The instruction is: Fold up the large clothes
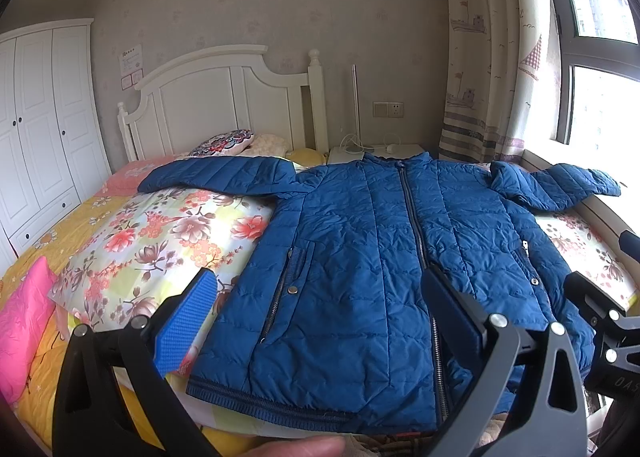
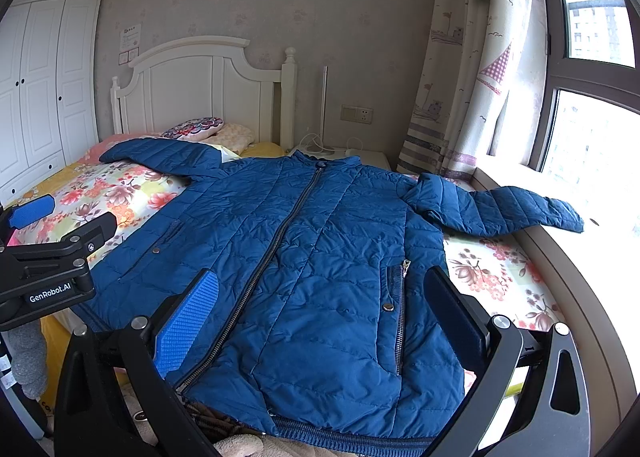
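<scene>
Blue quilted jacket, zipped, sleeves spread

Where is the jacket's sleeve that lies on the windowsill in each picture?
Left wrist view: the windowsill sleeve is at the far right, halfway up, running off the blue jacket toward the bright window.
Right wrist view: the same sleeve is right of the middle, stretched over the sill.
Shared landmark: the jacket's long zipper; the sleeve is to the right of it in both views.
</scene>
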